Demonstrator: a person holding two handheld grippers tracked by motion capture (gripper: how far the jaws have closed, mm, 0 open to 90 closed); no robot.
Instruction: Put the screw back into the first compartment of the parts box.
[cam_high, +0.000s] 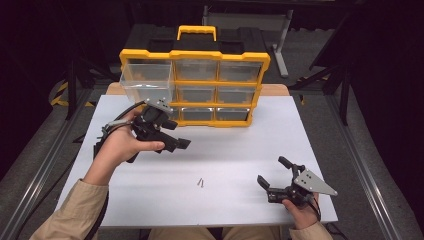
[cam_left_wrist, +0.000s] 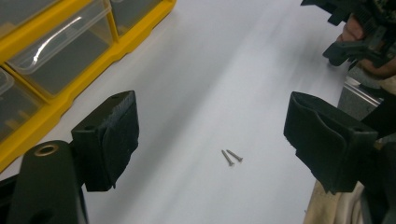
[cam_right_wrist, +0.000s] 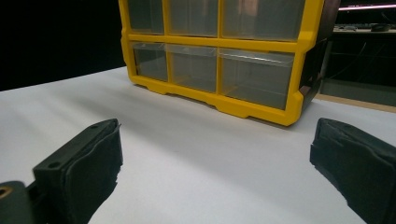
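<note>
On the white table top (cam_high: 150, 200), ringed by a dark room with grey floor (cam_high: 380, 150), stands a yellow-framed organiser cabinet of clear plastic drawers (cam_high: 210, 90), its top-left clear drawer (cam_high: 146, 82) pulled out. Two small metal screws (cam_high: 200, 182) lie side by side on the bare surface between the two grippers, well apart from the cabinet, their long axes running roughly toward it. The left gripper (cam_high: 177, 144) hangs near the cabinet, jaws wide apart and holding nothing. The right gripper (cam_high: 272, 175) rests low at the table's near edge, jaws spread wide, empty.
</note>
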